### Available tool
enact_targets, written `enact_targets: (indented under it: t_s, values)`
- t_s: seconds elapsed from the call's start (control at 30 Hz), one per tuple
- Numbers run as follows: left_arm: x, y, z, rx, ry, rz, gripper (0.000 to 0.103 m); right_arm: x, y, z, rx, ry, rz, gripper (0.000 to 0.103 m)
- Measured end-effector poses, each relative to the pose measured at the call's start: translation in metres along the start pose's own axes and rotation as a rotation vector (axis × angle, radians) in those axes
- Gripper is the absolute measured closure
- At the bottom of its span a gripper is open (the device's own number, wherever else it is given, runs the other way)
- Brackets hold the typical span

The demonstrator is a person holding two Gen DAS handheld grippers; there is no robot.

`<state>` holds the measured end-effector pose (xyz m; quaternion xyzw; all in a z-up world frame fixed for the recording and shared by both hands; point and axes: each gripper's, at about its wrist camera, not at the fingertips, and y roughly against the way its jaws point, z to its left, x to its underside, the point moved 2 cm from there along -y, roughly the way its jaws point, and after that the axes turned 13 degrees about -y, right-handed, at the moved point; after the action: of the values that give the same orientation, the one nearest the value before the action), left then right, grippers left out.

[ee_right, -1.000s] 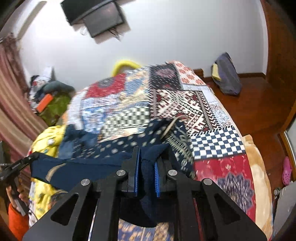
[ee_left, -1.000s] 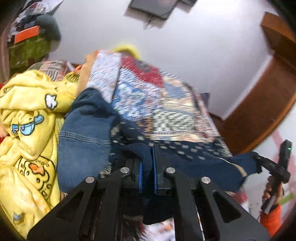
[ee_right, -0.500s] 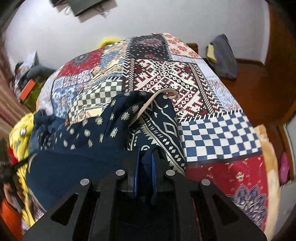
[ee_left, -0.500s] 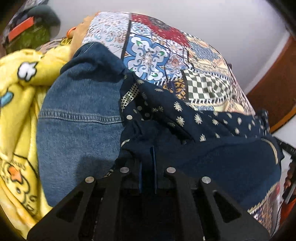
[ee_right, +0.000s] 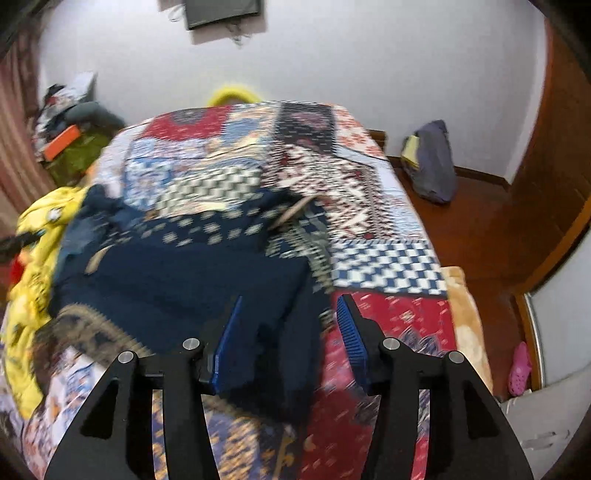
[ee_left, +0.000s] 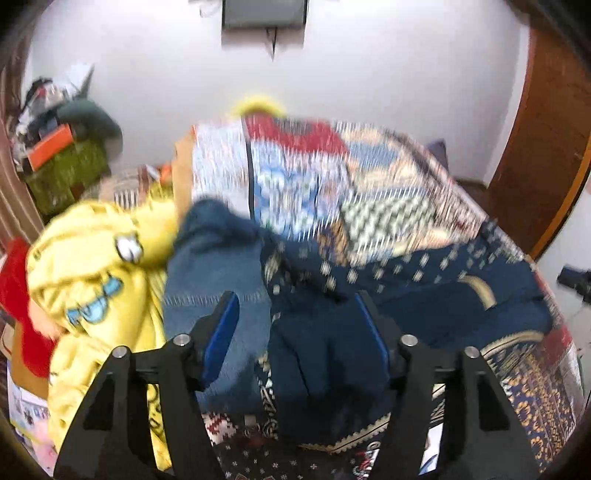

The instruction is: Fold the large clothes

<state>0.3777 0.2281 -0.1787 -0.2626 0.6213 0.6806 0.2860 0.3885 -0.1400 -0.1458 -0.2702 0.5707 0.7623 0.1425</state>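
The navy patterned garment [ee_right: 177, 273] lies spread across the patchwork bedspread [ee_right: 388, 266], filling the lower left and middle of the right wrist view; its plain dark panel sits nearest the camera, a band of pale dots runs along its far side, and a curved gold trim shows at lower left. In the left wrist view the same garment [ee_left: 424, 295] stretches from the centre to the right edge, one fold of it bunched at bottom centre. The right gripper [ee_right: 288, 325] has just been opening: its blue pads [ee_right: 227, 339] stand apart, and the near edge of the cloth lies loose between them, pressed by neither. The left gripper [ee_left: 299, 325] has likewise just been opening; its blue pads [ee_left: 221, 328] stand well apart with the bunched navy fold between them, close to the right-hand pad, though blur hides whether it touches. Just left of the garment in the left view lies a blue denim piece [ee_left: 214, 266], and further left a yellow cartoon-print blanket [ee_left: 92, 266] heaped at the bed's edge. A dark screen [ee_left: 264, 13] hangs on the white wall at the top. In the right view, a grey bag [ee_right: 432, 162] rests on the wooden floor at upper right, and a pink shoe [ee_right: 519, 363] lies at the right edge.
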Motion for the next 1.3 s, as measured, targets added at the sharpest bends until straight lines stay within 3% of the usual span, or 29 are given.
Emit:
enact_targets:
  t_s: [0.13,0.23,0.33,0.5,0.73,0.93,1.0,1.13,1.3]
  values:
    - [-0.001,0.010,-0.010,0.073,0.017,0.009,0.039,0.016,-0.003,0.026,-0.055,0.034,0.031,0.055]
    - [0.008,0.002,-0.032,0.075,-0.052,0.043,0.038,0.026,-0.017,0.044,-0.077,0.062,0.058,0.055]
    - [0.022,-0.021,-0.059,0.060,-0.136,0.104,0.038,0.034,-0.037,0.060,-0.059,0.102,0.088,0.055]
    - [0.039,-0.064,-0.084,0.082,-0.164,0.183,0.038,0.031,-0.064,0.073,-0.040,0.138,0.094,0.055]
    - [0.013,-0.103,-0.064,0.045,-0.095,0.153,0.026,-0.013,-0.092,0.076,-0.067,0.129,0.092,0.047]
    - [-0.040,-0.127,-0.026,-0.102,-0.062,0.145,0.026,-0.075,-0.103,0.068,0.107,0.020,-0.050,0.047]
    - [-0.054,-0.118,-0.012,-0.134,-0.020,0.105,0.026,-0.088,-0.092,0.064,0.108,-0.027,-0.105,0.047]
    - [-0.063,-0.091,0.008,-0.100,0.055,0.031,0.026,-0.087,-0.069,0.068,-0.008,-0.062,-0.119,0.047]
    - [-0.048,-0.072,-0.007,0.018,0.057,0.029,0.026,-0.051,-0.054,0.101,-0.072,0.054,-0.066,0.047]
